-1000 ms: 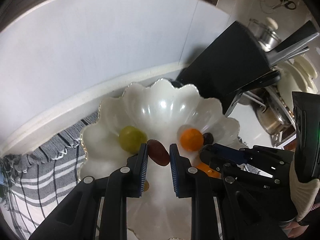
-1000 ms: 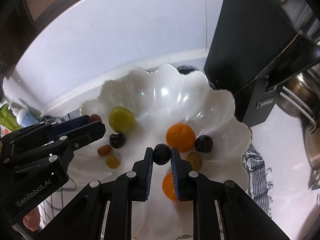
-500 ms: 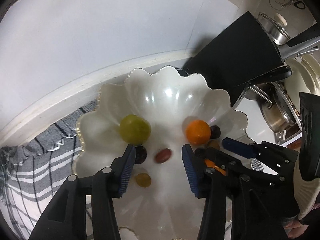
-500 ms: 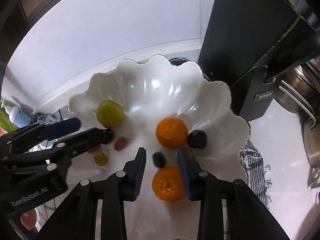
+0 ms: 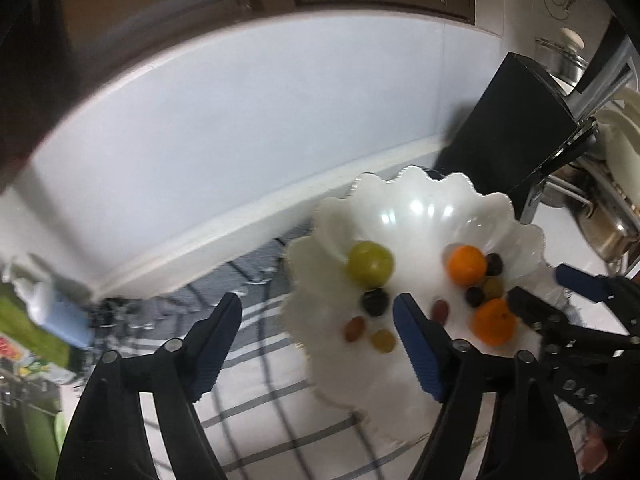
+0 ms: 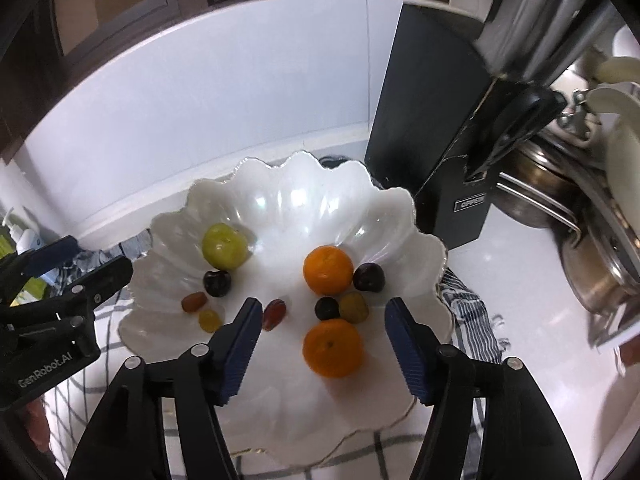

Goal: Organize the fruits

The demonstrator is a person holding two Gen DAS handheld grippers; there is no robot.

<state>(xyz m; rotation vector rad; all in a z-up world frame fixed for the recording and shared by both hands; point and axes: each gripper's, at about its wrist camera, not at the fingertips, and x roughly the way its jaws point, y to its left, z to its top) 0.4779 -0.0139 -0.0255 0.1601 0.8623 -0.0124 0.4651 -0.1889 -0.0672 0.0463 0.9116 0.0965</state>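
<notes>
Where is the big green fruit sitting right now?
In the right wrist view the green fruit lies in the left half of the white scalloped bowl, just above a dark cherry and left of the upper orange.

Left view motion-blurred, bottle (image 5: 56, 312) smeared (label unreadable)

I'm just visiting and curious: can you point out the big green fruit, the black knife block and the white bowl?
green fruit (image 6: 224, 245), right wrist view, middle of its skin.
knife block (image 6: 424, 136), right wrist view, its flat black side.
white bowl (image 6: 304, 184), right wrist view, bare far wall below the scalloped rim.
</notes>
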